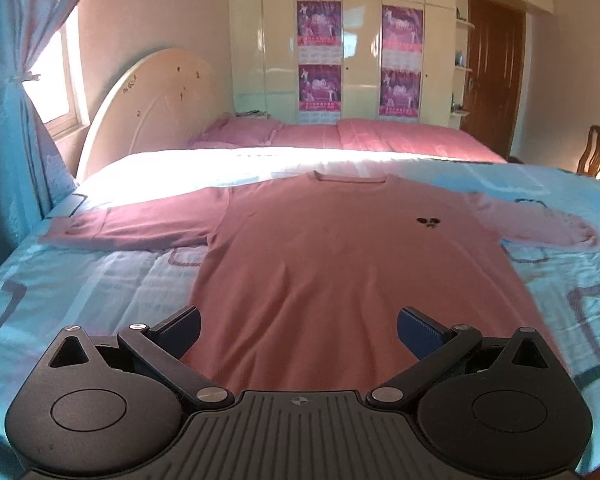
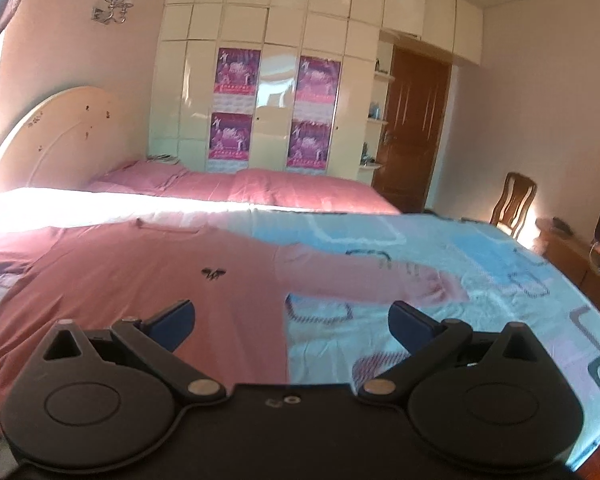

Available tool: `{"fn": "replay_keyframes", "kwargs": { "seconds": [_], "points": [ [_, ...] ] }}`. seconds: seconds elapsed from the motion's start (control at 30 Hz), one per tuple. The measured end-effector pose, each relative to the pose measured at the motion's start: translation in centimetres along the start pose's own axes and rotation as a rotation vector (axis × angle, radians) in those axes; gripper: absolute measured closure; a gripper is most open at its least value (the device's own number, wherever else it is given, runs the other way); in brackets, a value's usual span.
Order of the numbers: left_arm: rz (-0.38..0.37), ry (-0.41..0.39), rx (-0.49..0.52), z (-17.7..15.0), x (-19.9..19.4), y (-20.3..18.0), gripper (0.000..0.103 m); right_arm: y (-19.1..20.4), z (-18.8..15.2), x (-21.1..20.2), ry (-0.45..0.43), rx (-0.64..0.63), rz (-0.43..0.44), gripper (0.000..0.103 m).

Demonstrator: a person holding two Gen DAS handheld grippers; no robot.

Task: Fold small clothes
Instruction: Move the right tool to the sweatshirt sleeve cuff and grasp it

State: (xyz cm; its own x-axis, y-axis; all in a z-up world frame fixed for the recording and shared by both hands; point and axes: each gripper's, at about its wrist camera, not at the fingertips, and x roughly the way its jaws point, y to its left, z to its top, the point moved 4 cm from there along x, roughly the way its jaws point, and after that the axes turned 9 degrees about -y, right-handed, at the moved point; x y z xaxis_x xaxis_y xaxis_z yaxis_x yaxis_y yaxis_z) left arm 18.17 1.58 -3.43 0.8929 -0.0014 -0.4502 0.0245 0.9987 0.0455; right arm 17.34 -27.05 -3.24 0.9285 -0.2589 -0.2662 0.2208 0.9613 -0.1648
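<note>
A pink long-sleeved shirt [image 1: 340, 256] lies flat and face up on the blue patterned bedspread [image 1: 100, 292], collar at the far end, both sleeves spread out sideways. A small dark emblem [image 1: 427, 222] marks its chest. My left gripper [image 1: 298, 330] hovers open over the shirt's near hem, nothing between its fingers. In the right wrist view the same shirt [image 2: 140, 280] fills the left half, its right sleeve [image 2: 400, 280] reaching across the bedspread [image 2: 480, 272]. My right gripper [image 2: 290, 326] is open above the shirt's right side edge, holding nothing.
A pink-covered bed [image 1: 360, 136] with a cream headboard [image 1: 152, 108] lies beyond, then cream wardrobes [image 1: 340, 40] with posters. A blue curtain [image 1: 8, 120] hangs left. A wooden chair [image 2: 516, 204], brown door [image 2: 412, 128] and low wooden furniture [image 2: 580, 256] stand right.
</note>
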Motion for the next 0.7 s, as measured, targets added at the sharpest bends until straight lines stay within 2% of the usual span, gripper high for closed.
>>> {"fn": "replay_keyframes", "kwargs": {
  "seconds": [0.2,0.37,0.47,0.53,0.63,0.7],
  "points": [
    [-0.029,-0.026,0.000,2.1,5.0,0.4,0.000,0.6,1.4,3.6,-0.026,0.005,-0.041,0.001],
    [-0.087,-0.062,-0.041,4.0,9.0,1.1,0.000,0.3,2.4,7.2,-0.019,0.050,-0.101,0.001],
    [-0.107,-0.018,-0.017,4.5,11.9,0.9,0.000,-0.4,2.5,9.0,-0.012,0.085,-0.141,0.001],
    [-0.158,0.038,-0.019,4.5,13.8,0.4,0.000,-1.1,2.4,10.2,-0.004,0.092,-0.164,0.001],
    [-0.152,0.081,-0.025,4.2,16.3,-0.8,0.000,-2.5,1.9,11.7,0.007,0.074,-0.196,0.001],
    [-0.147,0.087,-0.021,4.0,17.5,-2.0,0.000,-3.7,1.5,12.8,0.018,0.076,-0.214,0.005]
  ]
}}
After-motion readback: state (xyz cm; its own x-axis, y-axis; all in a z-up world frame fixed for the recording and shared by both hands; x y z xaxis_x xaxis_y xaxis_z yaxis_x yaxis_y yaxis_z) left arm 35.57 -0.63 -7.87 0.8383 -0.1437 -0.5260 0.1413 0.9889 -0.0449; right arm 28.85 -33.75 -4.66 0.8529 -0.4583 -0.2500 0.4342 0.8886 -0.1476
